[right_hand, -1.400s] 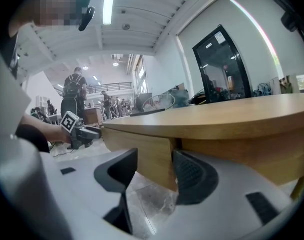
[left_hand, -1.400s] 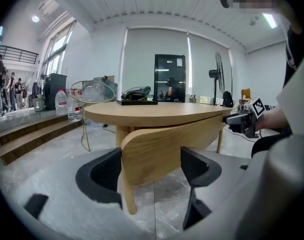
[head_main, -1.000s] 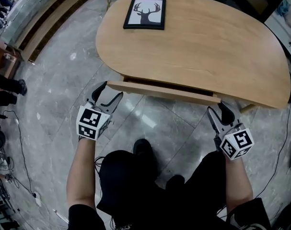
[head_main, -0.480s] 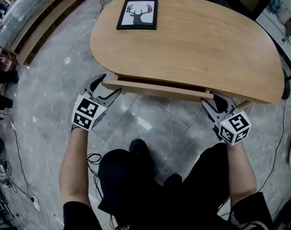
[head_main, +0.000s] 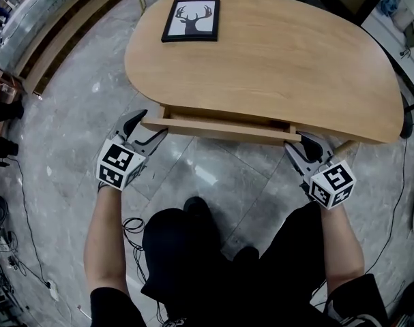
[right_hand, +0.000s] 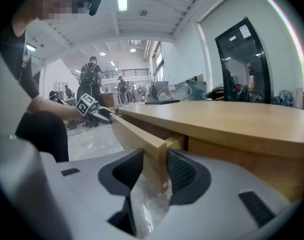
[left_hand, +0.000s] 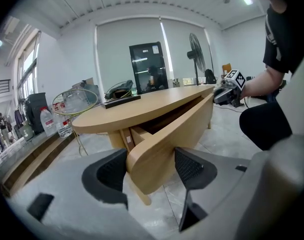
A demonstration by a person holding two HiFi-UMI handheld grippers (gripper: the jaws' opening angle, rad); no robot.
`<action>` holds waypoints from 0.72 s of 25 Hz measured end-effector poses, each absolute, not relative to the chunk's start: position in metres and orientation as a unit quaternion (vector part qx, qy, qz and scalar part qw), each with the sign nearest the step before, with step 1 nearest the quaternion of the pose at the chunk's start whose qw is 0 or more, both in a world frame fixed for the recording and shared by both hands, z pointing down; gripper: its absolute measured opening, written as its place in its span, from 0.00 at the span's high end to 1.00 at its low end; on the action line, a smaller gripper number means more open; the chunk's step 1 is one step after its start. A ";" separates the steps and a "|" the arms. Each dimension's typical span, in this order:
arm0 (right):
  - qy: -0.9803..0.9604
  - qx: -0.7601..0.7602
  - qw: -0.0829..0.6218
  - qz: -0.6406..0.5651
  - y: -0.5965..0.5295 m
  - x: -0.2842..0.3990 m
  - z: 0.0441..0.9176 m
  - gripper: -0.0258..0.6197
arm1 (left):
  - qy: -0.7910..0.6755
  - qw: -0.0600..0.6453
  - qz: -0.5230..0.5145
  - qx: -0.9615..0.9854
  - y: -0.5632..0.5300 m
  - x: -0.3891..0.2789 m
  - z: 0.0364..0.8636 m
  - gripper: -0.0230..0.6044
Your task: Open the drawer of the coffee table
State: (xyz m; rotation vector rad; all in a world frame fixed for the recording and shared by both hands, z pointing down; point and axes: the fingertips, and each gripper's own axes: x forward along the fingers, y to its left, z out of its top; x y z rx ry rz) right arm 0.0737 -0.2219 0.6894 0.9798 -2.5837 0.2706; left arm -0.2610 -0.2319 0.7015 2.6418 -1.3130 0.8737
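Observation:
The oval wooden coffee table has its drawer front pulled a little way out, with a dark gap behind it. My left gripper is at the front's left end. The rounded wood end fills the space between both pads, and the jaws have just been closing on it. My right gripper is at the right end. Its jaws have also just been closing, and the pads press the thin board from both sides. Each gripper view shows the other gripper at the far end of the front.
A framed deer picture lies on the table's far left. The person's legs and shoe are on the grey stone floor below the drawer. Cables run along the floor at the left. A wire basket and bottles stand beyond the table.
Both grippers have closed in on the ends of the drawer front. The drawer front stands slightly further out from the table, and the gap behind it is wider.

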 end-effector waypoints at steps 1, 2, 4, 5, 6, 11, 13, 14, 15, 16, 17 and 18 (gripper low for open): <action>-0.916 0.344 0.183 0.095 -0.220 0.073 0.689 0.73 | -0.427 0.031 0.284 0.858 -0.230 -0.262 0.701 0.50; -0.917 0.341 0.184 0.096 -0.219 0.072 0.689 0.73 | -0.428 0.031 0.284 0.858 -0.227 -0.263 0.700 0.50; -0.916 0.339 0.188 0.099 -0.215 0.072 0.689 0.73 | -0.430 0.034 0.286 0.856 -0.224 -0.263 0.700 0.49; -0.916 0.340 0.189 0.101 -0.213 0.074 0.689 0.73 | -0.431 0.036 0.287 0.855 -0.223 -0.262 0.700 0.49; -0.915 0.341 0.189 0.103 -0.212 0.075 0.689 0.73 | -0.431 0.037 0.288 0.855 -0.221 -0.261 0.701 0.49; -0.915 0.340 0.185 0.109 -0.204 0.077 0.689 0.73 | -0.427 0.046 0.294 0.854 -0.213 -0.259 0.703 0.50; -0.916 0.339 0.183 0.111 -0.200 0.076 0.689 0.73 | -0.424 0.044 0.299 0.854 -0.209 -0.259 0.703 0.50; -0.916 0.338 0.182 0.113 -0.198 0.076 0.689 0.73 | -0.422 0.042 0.302 0.854 -0.206 -0.260 0.704 0.50; -0.917 0.338 0.181 0.114 -0.195 0.075 0.689 0.73 | -0.421 0.042 0.304 0.853 -0.203 -0.260 0.704 0.51; -0.917 0.337 0.179 0.116 -0.193 0.075 0.690 0.73 | -0.420 0.042 0.306 0.853 -0.201 -0.261 0.704 0.51; -0.917 0.337 0.178 0.117 -0.191 0.075 0.690 0.73 | -0.420 0.042 0.307 0.853 -0.198 -0.261 0.704 0.51; -0.917 0.336 0.178 0.118 -0.188 0.074 0.690 0.73 | -0.421 0.043 0.307 0.853 -0.195 -0.261 0.704 0.51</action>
